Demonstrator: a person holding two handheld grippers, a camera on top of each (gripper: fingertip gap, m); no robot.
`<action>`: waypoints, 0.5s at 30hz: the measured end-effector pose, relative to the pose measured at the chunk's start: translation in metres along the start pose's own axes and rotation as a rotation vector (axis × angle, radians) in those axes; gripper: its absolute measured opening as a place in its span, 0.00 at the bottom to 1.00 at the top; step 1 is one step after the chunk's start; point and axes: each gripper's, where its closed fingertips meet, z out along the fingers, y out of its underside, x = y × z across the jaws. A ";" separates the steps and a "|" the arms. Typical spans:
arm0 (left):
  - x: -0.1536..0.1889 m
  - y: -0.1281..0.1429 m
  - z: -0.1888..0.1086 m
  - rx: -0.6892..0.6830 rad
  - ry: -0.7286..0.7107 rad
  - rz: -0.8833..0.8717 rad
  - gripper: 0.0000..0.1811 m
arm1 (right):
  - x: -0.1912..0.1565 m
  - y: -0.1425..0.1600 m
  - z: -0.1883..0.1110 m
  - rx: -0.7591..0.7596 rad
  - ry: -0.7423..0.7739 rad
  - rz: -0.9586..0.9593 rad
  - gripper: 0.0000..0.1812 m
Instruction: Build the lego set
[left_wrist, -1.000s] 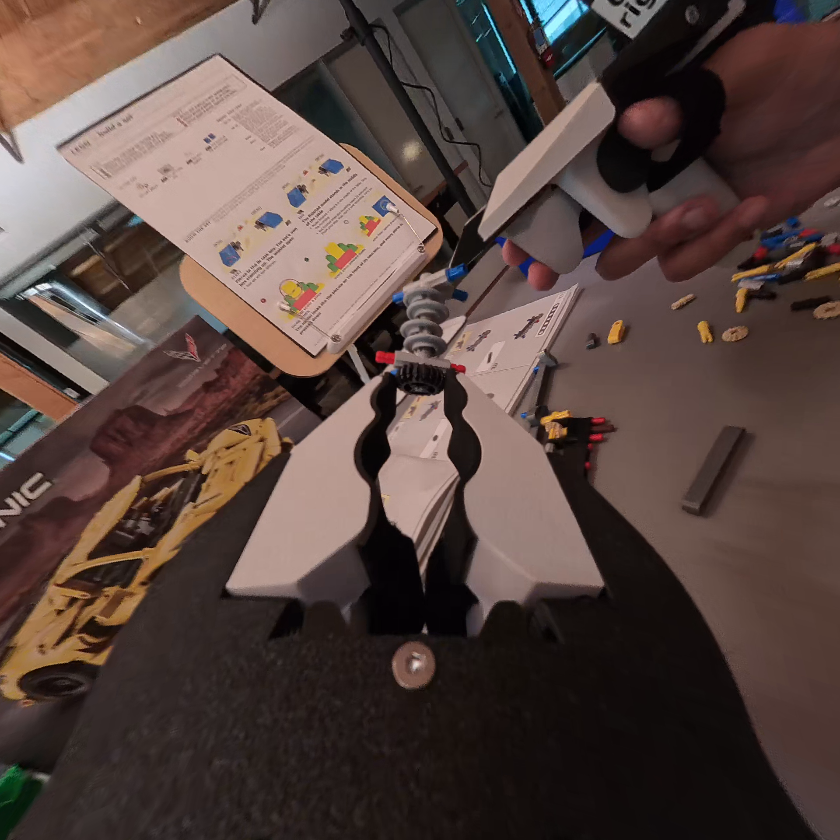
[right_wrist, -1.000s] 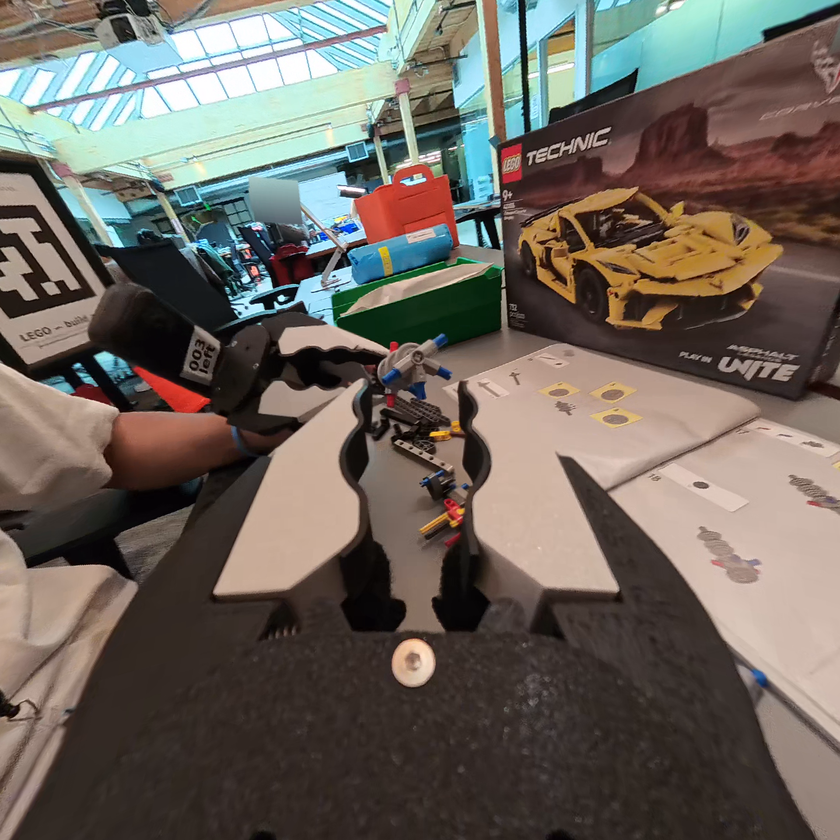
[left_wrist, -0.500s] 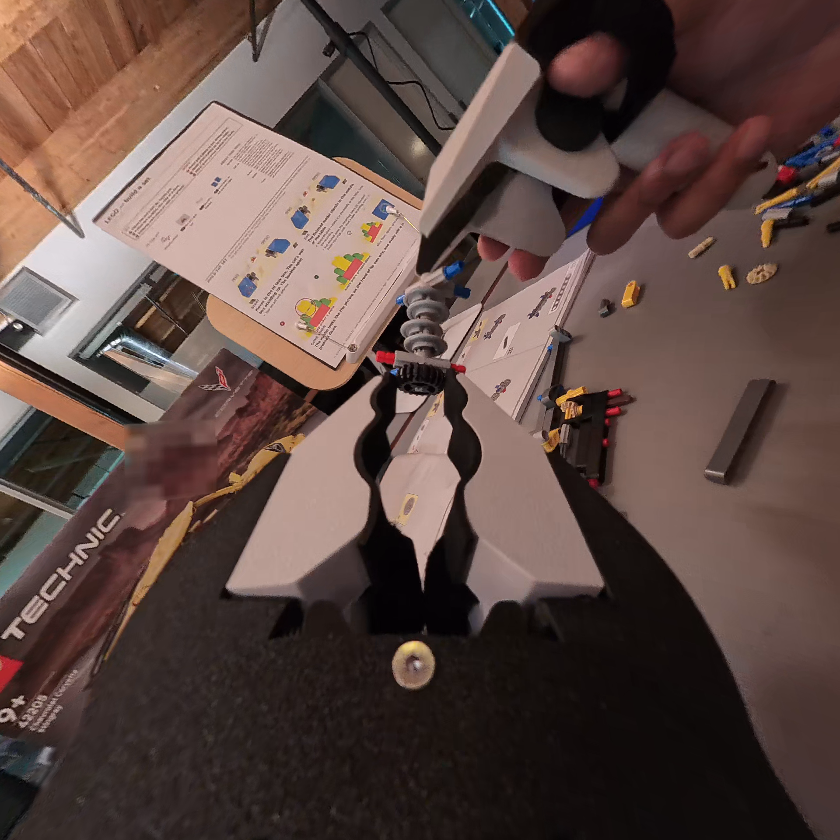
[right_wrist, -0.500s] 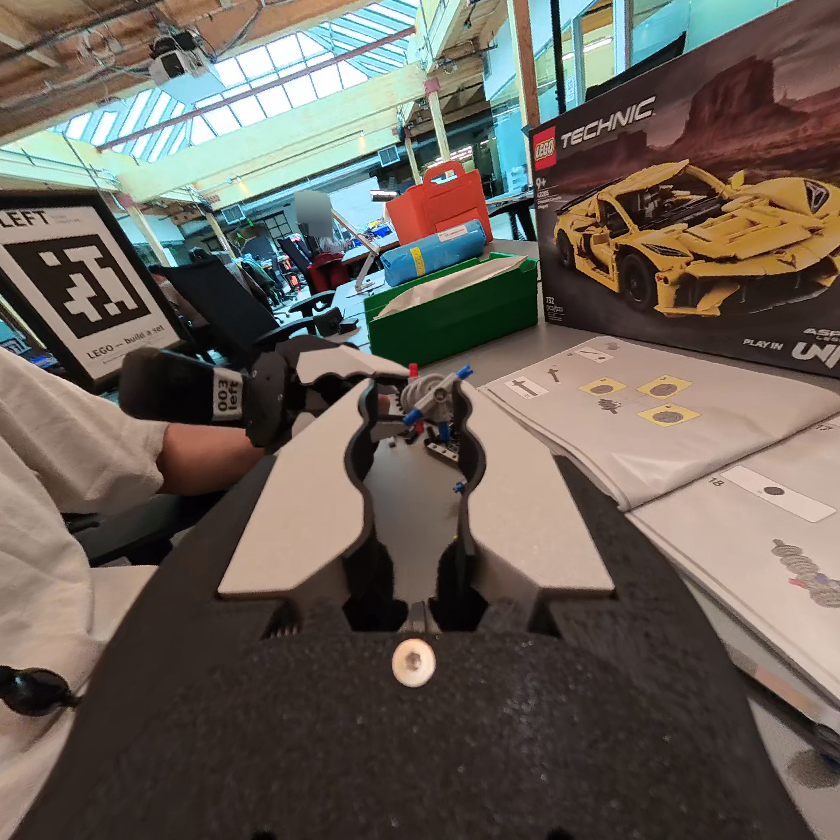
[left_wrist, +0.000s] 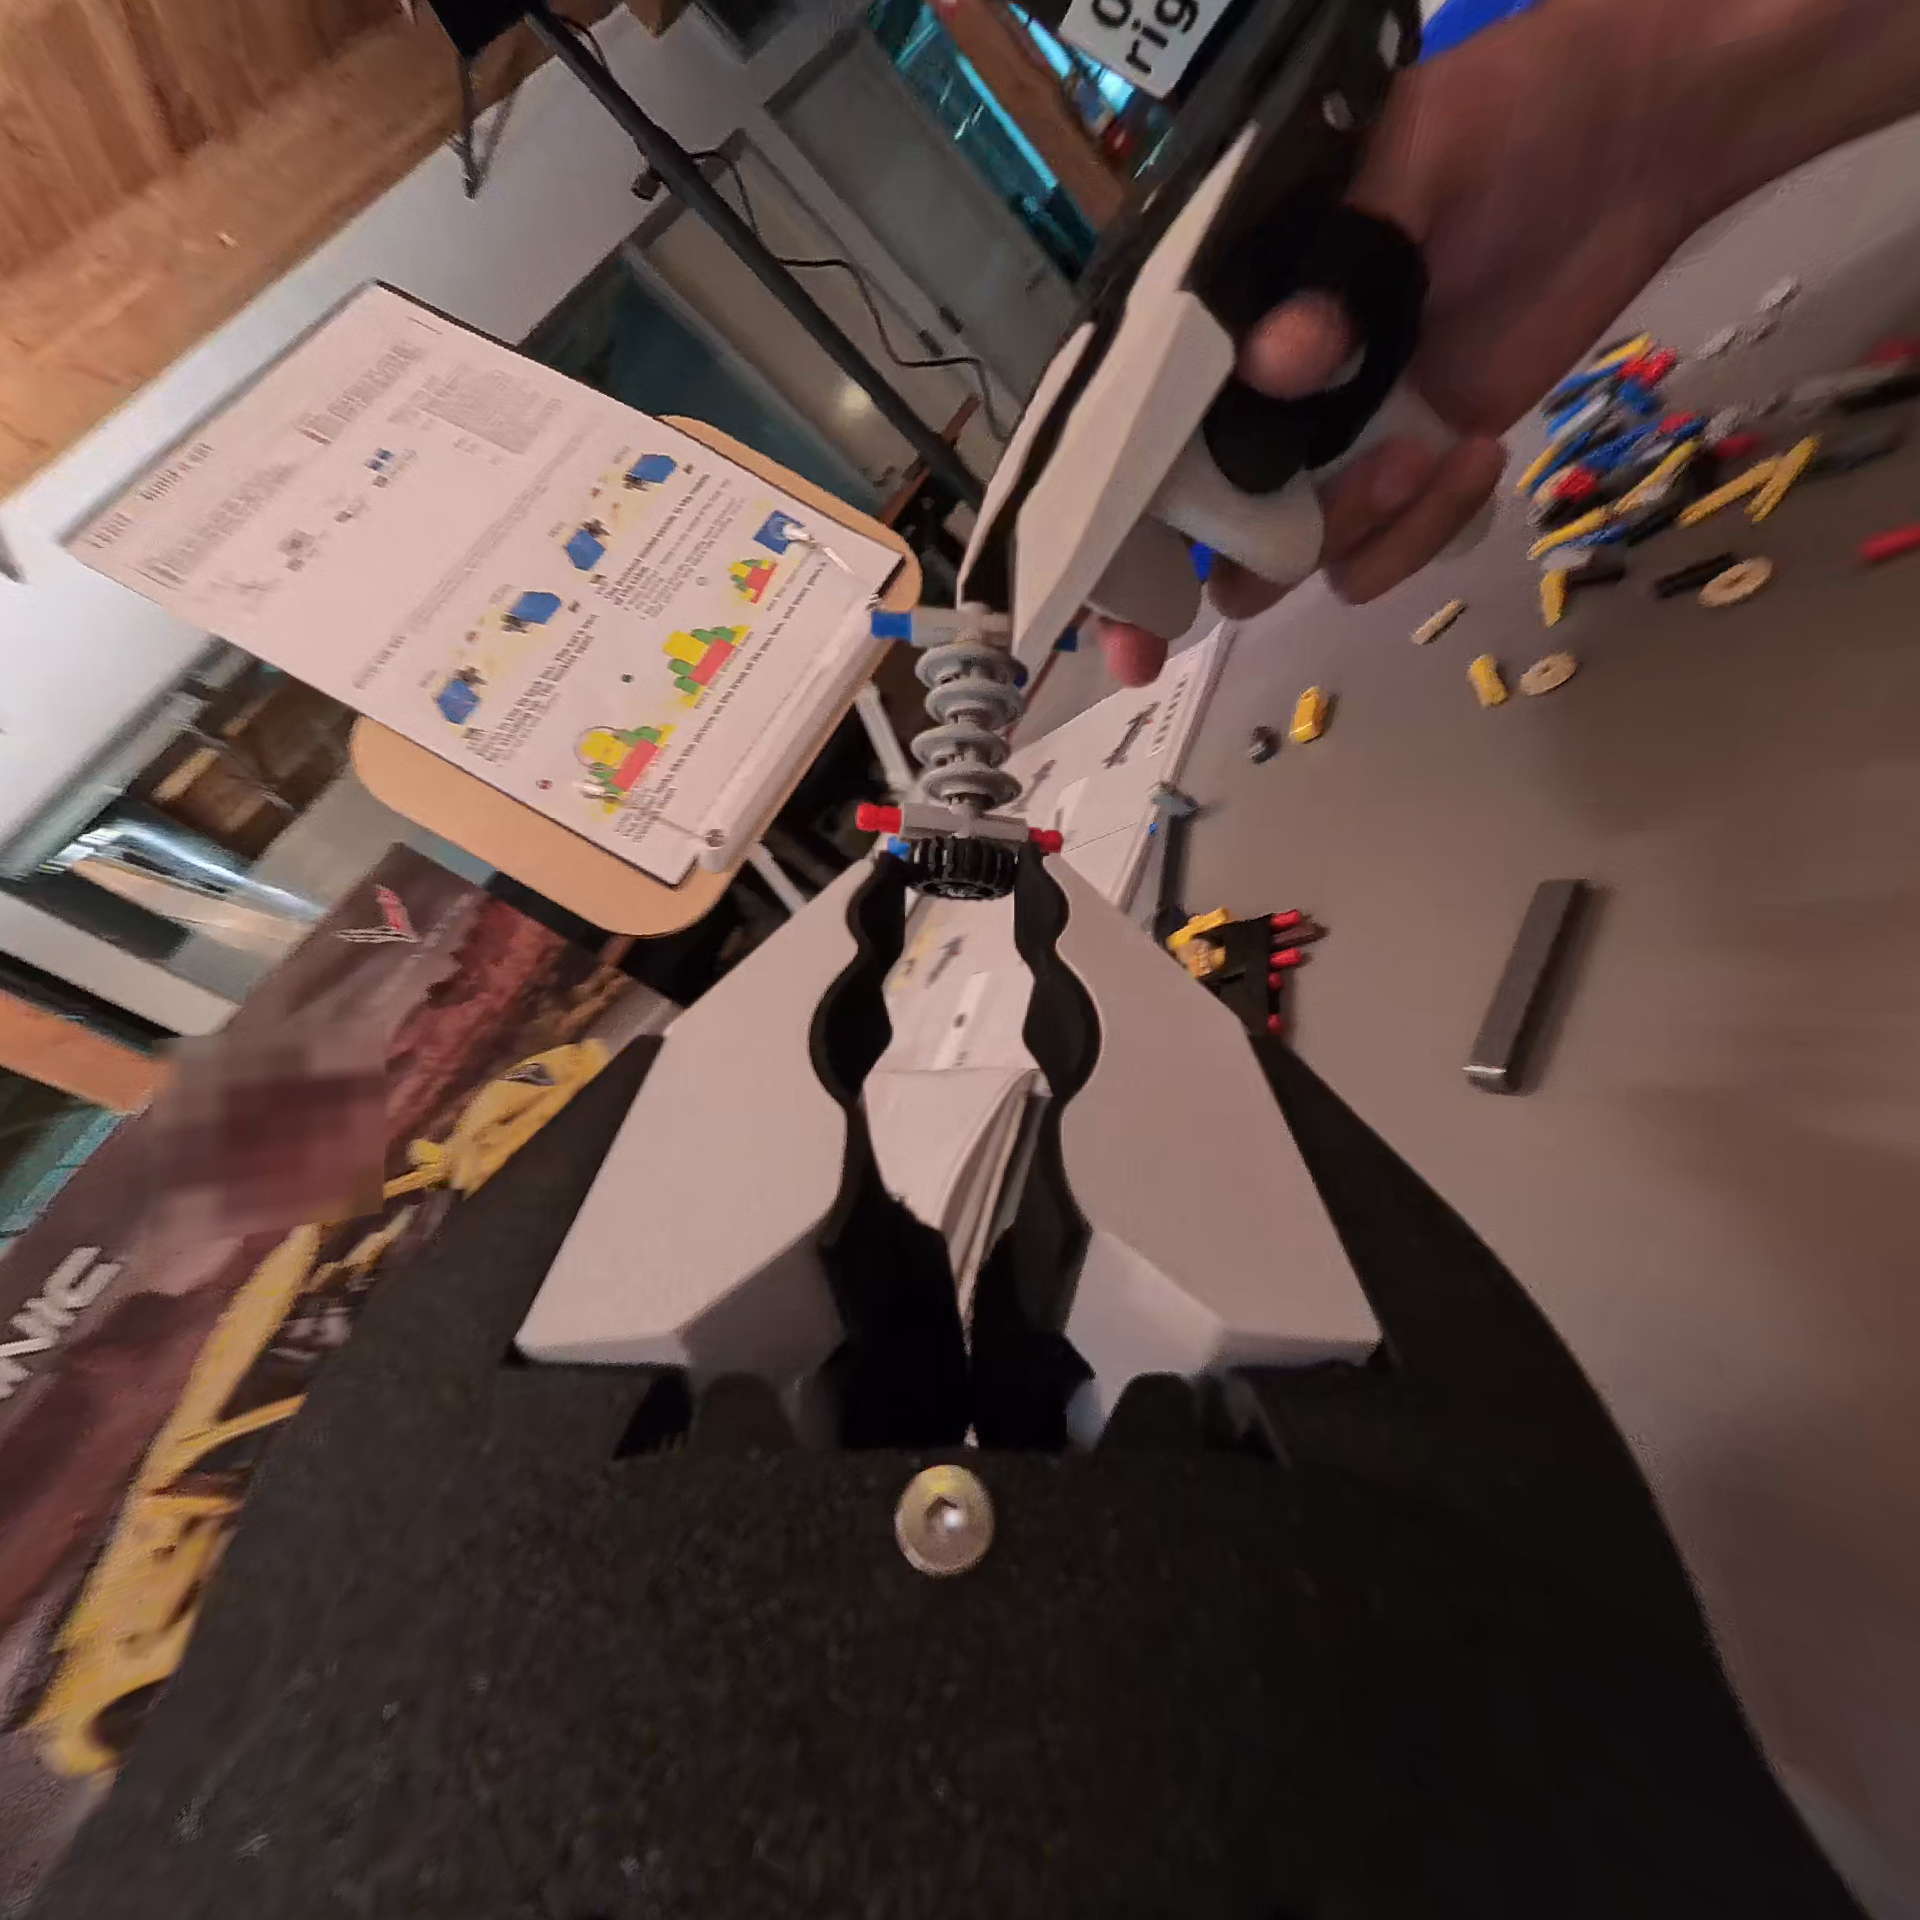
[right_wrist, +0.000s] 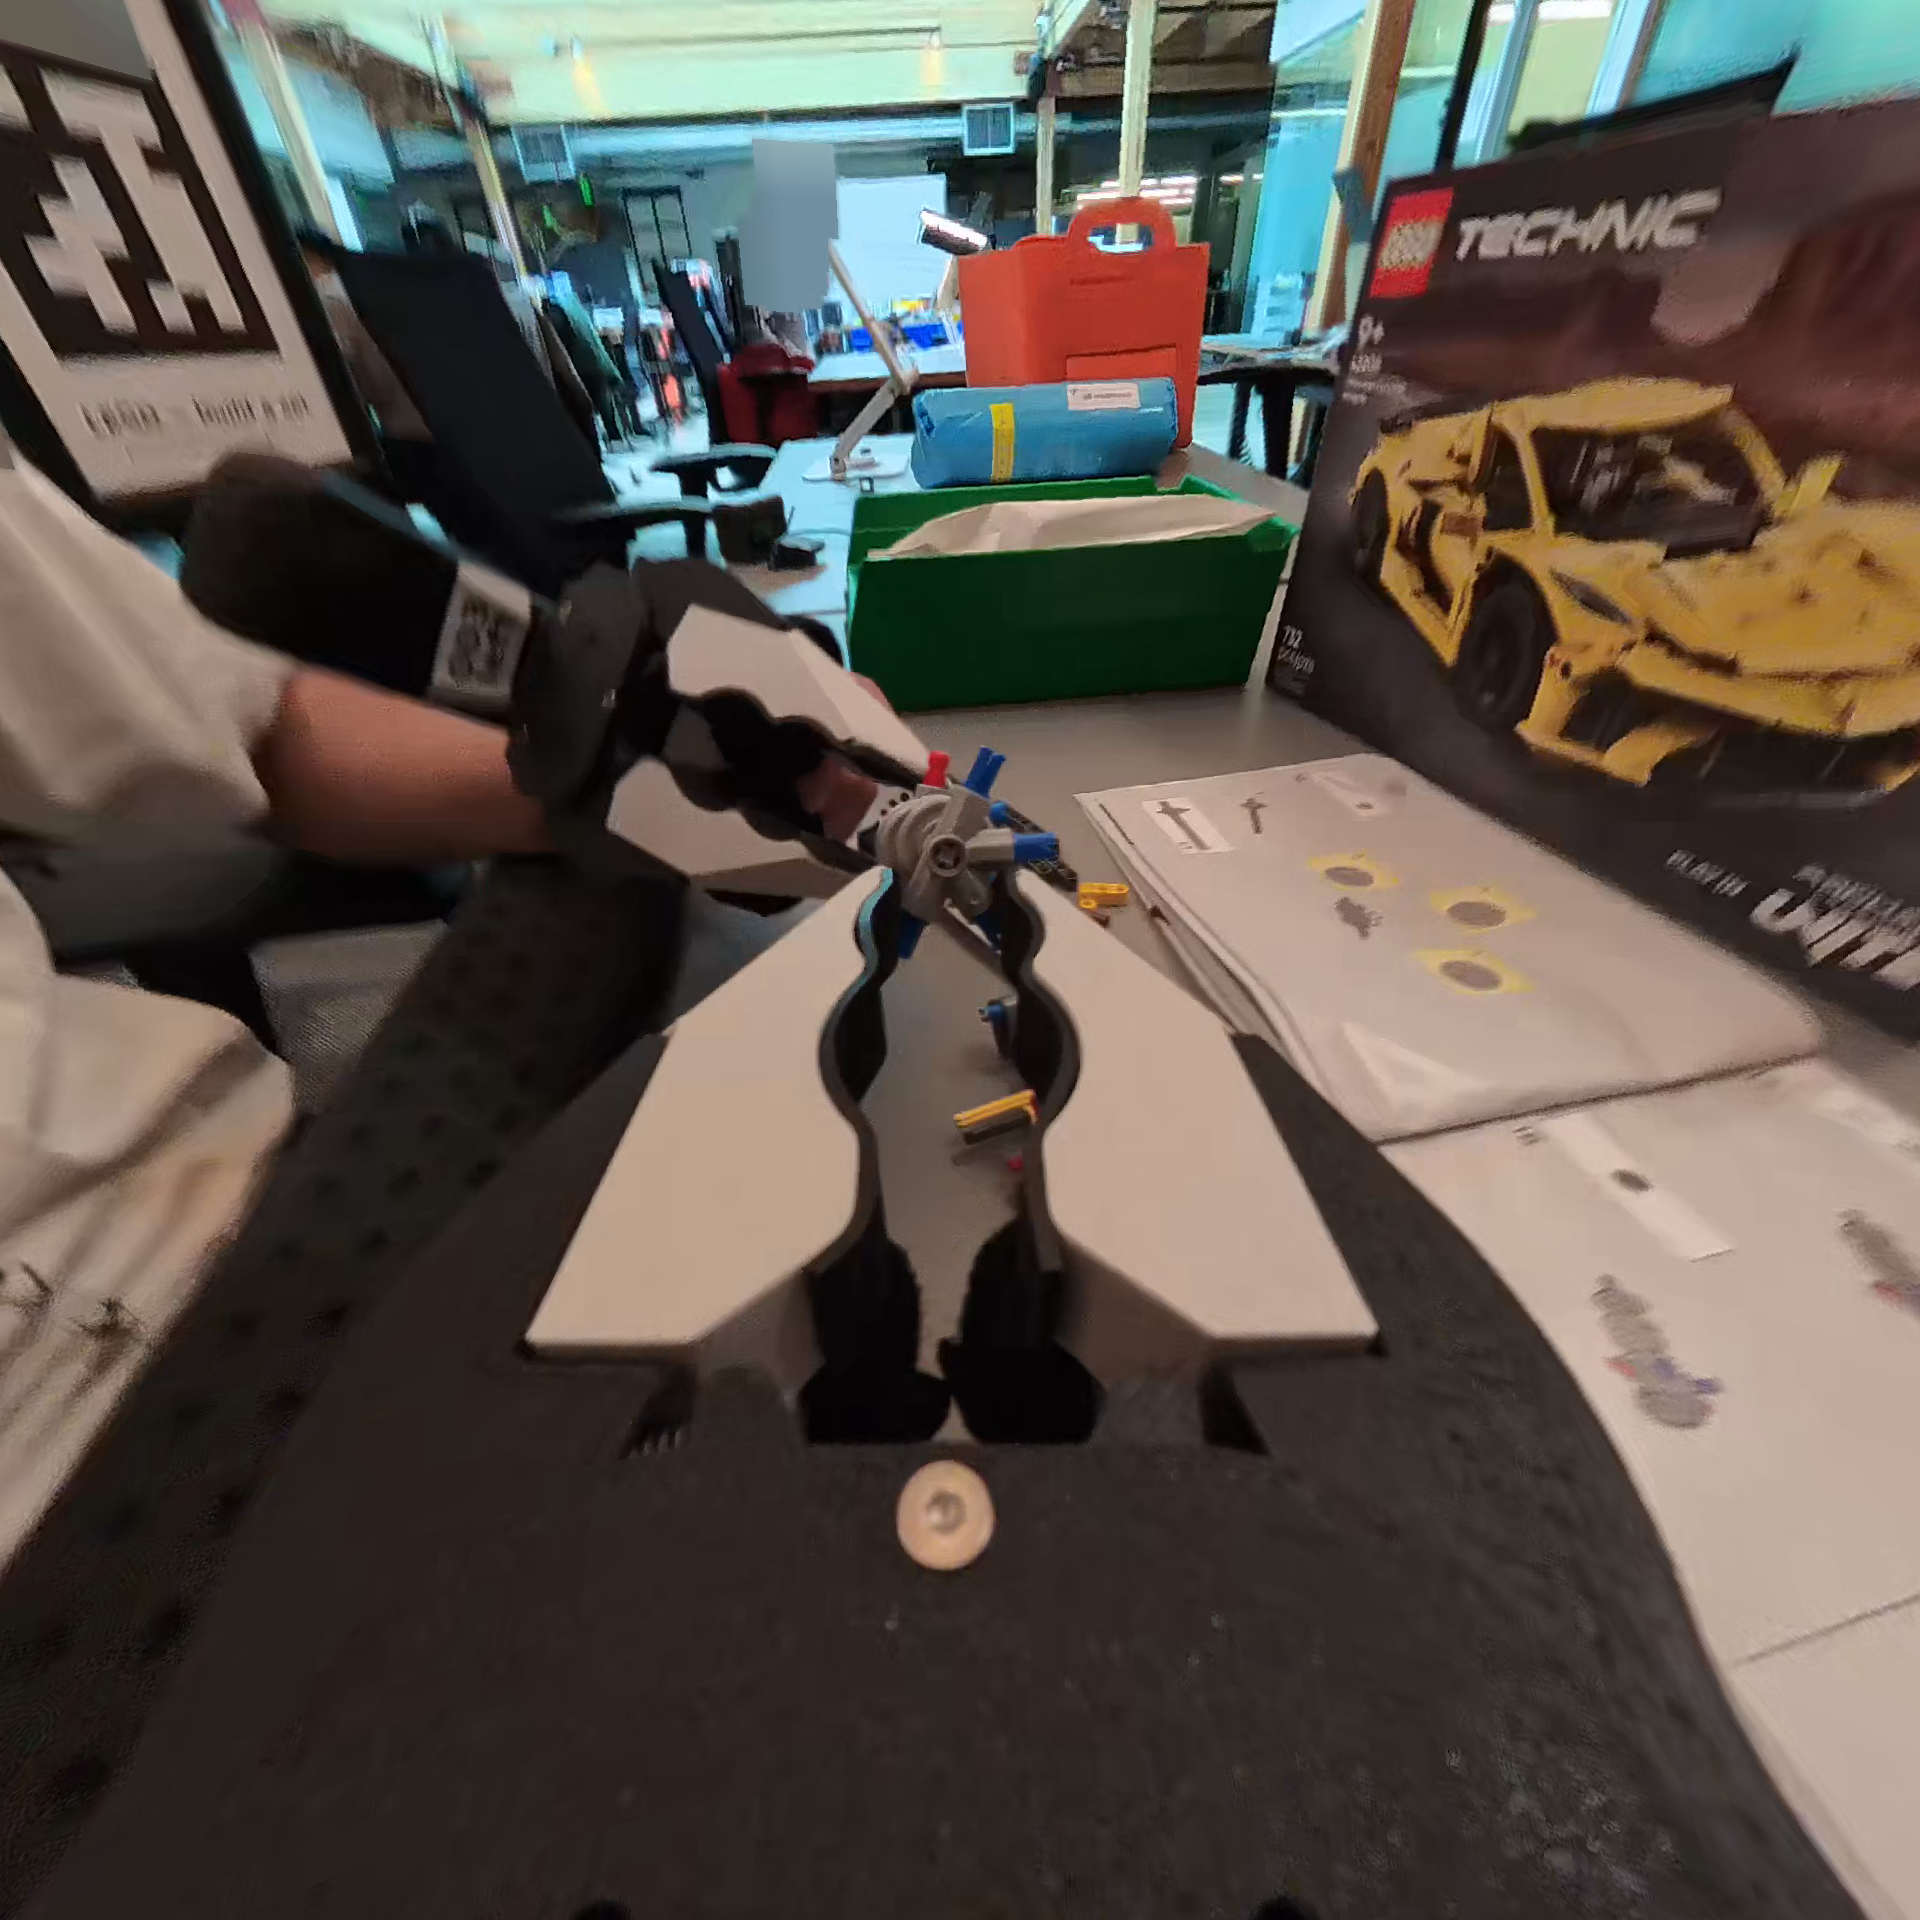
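Observation:
A small grey assembly (left_wrist: 966, 727) is a stack of grey discs on an axle with a black gear at its base and red and blue pins sticking out. My left gripper (left_wrist: 961, 883) is shut on the black gear and holds the assembly in the air. My right gripper (right_wrist: 943, 894) has its fingertips closed around the assembly's far end (right_wrist: 940, 842), by the blue pins. In the left wrist view the right gripper (left_wrist: 992, 613) comes in from the upper right, held by a hand. In the right wrist view the left gripper (right_wrist: 883, 800) comes in from the left.
An open instruction booklet (right_wrist: 1403, 935) lies on the grey table in front of the set's box (right_wrist: 1621, 540), beside a green bin (right_wrist: 1060, 613). A pile of loose pieces (left_wrist: 1642, 457), a dark grey bar (left_wrist: 1522, 987), a small black sub-assembly (left_wrist: 1242, 956) and a clipboard (left_wrist: 499, 582) are nearby.
My right gripper has moved in onto the far end of the assembly and its fingers have narrowed around it. My left gripper has kept hold of the gear.

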 end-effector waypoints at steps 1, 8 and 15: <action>0.002 -0.001 -0.001 0.013 0.029 -0.038 0.11 | -0.004 0.000 -0.001 -0.017 0.002 -0.075 0.09; 0.020 -0.001 0.000 0.017 0.128 -0.065 0.11 | -0.013 0.013 -0.009 -0.200 0.042 -0.417 0.09; 0.032 0.003 0.003 0.001 0.124 0.033 0.12 | -0.017 0.021 -0.015 -0.330 0.116 -0.645 0.09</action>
